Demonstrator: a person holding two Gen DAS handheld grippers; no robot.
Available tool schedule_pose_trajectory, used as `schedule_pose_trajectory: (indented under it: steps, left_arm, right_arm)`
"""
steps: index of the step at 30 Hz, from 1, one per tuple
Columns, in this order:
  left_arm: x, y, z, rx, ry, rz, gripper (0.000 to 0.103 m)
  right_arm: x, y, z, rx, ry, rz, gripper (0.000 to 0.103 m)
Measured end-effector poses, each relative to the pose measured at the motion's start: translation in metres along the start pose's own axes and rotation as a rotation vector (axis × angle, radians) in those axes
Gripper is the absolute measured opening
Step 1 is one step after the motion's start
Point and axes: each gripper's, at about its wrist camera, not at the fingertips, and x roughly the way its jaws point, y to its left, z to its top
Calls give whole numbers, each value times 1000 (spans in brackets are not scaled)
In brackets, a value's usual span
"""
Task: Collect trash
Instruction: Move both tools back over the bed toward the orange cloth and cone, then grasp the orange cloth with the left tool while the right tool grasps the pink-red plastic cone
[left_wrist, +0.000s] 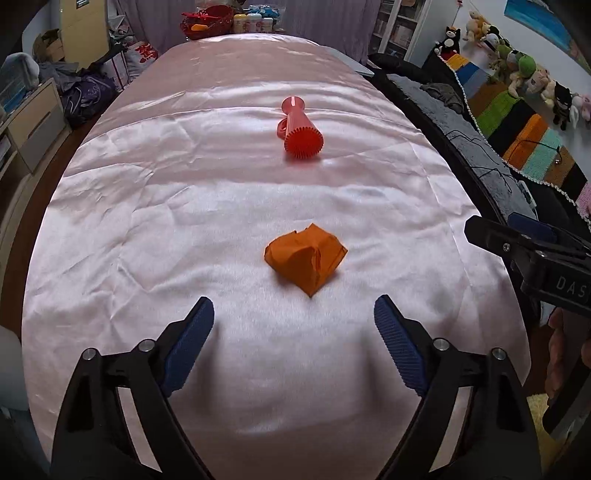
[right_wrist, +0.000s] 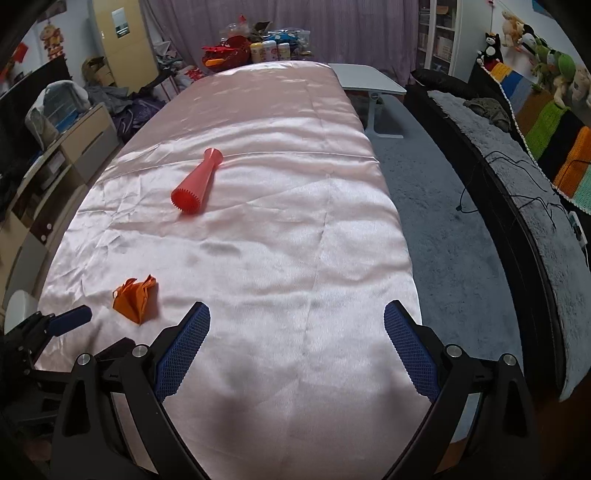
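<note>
A crumpled orange paper wad (left_wrist: 306, 258) lies on the pink satin tablecloth (left_wrist: 166, 221), just beyond the tips of my left gripper (left_wrist: 293, 305). That gripper is open and apart from the wad, with only cloth between its blue pads. Farther up the table a red ribbed plastic vase (left_wrist: 300, 127) lies on its side. In the right wrist view the paper wad (right_wrist: 135, 297) is at the lower left and the vase (right_wrist: 195, 184) lies beyond it. My right gripper (right_wrist: 297, 309) is open over bare cloth (right_wrist: 295, 240) near the table's right edge.
A red basket (right_wrist: 225, 55) and several bottles (right_wrist: 269, 50) crowd the far end of the table. Grey carpet (right_wrist: 443, 221), a white side table (right_wrist: 369, 79) and a dark sofa with a grey throw (right_wrist: 517, 177) are to the right. Drawers (right_wrist: 85, 144) and clutter stand to the left.
</note>
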Motion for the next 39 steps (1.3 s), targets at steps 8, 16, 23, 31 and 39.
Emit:
schedule_pose_trajectory:
  steps: [8, 16, 23, 31, 39]
  left_arm:
    - [26, -5, 20, 8, 5, -5, 63]
    - [28, 9, 32, 19, -15, -10, 46]
    - [14, 42, 47, 1, -53, 28, 45]
    - [9, 78, 56, -29, -68, 65, 45]
    - [3, 85, 54, -32, -77, 57, 45]
  right_arm:
    - [16, 3, 24, -14, 3, 23, 96]
    - [36, 21, 49, -31, 3, 60, 96]
    - [70, 51, 82, -12, 2, 126, 96]
    - [108, 95, 105, -70, -11, 122, 77]
    - [125, 113, 97, -113, -4, 78, 37]
